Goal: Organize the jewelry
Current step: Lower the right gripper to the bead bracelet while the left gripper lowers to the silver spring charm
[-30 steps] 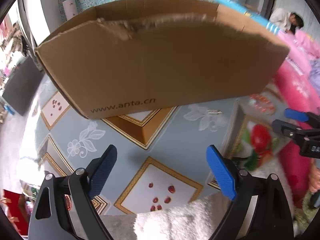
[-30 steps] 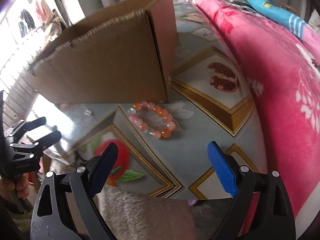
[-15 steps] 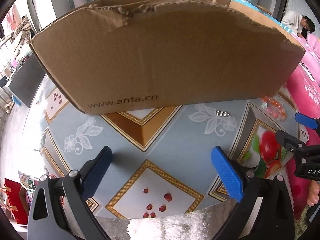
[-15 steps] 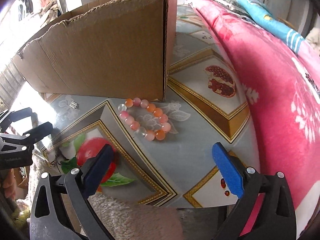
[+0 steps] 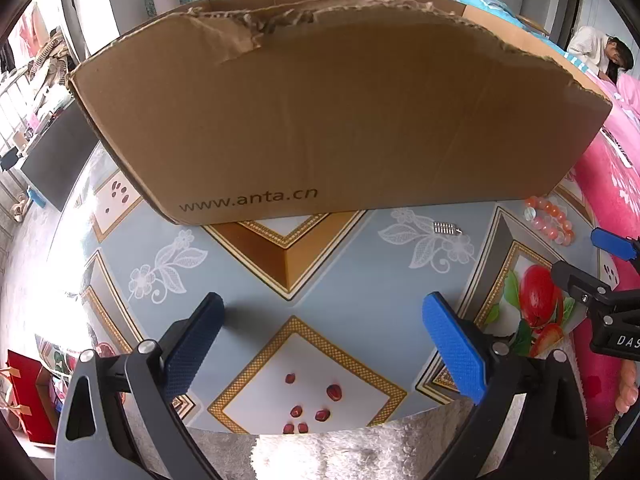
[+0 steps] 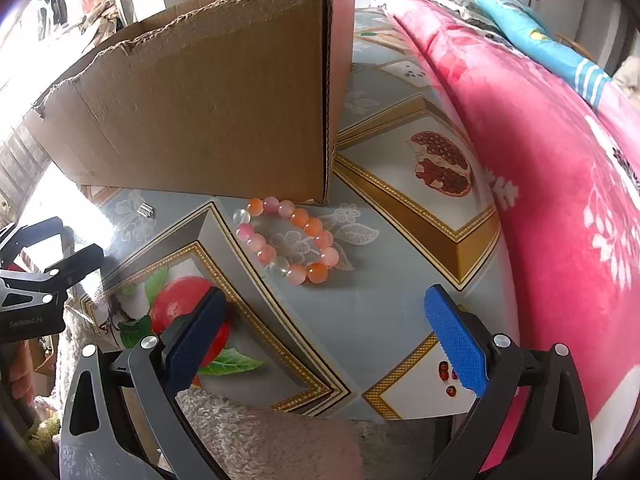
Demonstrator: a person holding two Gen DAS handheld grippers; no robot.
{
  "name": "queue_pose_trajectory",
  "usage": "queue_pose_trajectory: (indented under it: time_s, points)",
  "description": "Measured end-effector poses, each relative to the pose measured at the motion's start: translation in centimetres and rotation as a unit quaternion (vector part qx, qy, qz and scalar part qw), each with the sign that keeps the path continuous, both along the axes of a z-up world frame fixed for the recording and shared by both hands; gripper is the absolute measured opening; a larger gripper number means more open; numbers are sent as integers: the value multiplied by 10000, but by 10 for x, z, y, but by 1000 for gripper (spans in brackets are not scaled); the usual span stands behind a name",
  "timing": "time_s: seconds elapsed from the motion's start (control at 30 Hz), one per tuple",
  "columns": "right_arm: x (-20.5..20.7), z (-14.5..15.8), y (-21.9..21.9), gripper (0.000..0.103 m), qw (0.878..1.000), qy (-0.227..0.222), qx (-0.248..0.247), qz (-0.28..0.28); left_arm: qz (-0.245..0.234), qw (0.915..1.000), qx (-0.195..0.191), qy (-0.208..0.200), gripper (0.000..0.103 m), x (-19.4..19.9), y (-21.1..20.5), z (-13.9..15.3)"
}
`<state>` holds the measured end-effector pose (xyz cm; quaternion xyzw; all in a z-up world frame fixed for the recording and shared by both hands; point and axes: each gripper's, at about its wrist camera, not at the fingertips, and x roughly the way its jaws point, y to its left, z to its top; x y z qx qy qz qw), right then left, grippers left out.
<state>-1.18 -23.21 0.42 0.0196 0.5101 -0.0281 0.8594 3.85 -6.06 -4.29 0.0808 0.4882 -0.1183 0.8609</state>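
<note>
Patterned tablecloth (image 6: 384,320): cardboard box (image 6: 208,120) (contents hidden), bead bracelet (image 6: 290,240) beside; both hand-held grippers spread, empty.

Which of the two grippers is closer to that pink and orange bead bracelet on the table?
Right. The right gripper hovers open just in front of the pink and orange bead bracelet; the left gripper is off to its side, past the small silver clasp.

Before you on the tabletop (image 5: 352,280) stands the box (image 5: 340,120), filling its far middle. The bracelet (image 6: 288,240) lies just in front of the box's right near corner, close to it. The clasp (image 5: 446,228) lies left of the bracelet, a little apart, before the box's front wall. The blanket (image 6: 560,160) runs along the tabletop's right edge.
</note>
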Motion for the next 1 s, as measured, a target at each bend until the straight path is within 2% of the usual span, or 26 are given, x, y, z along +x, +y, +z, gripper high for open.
queue_pose_trajectory:
  time_s: [1.0]
  points:
    - [-2,-1,-2,95,10000,-21,7,-80,-170,9998,-44,-103,98,-3,3,3]
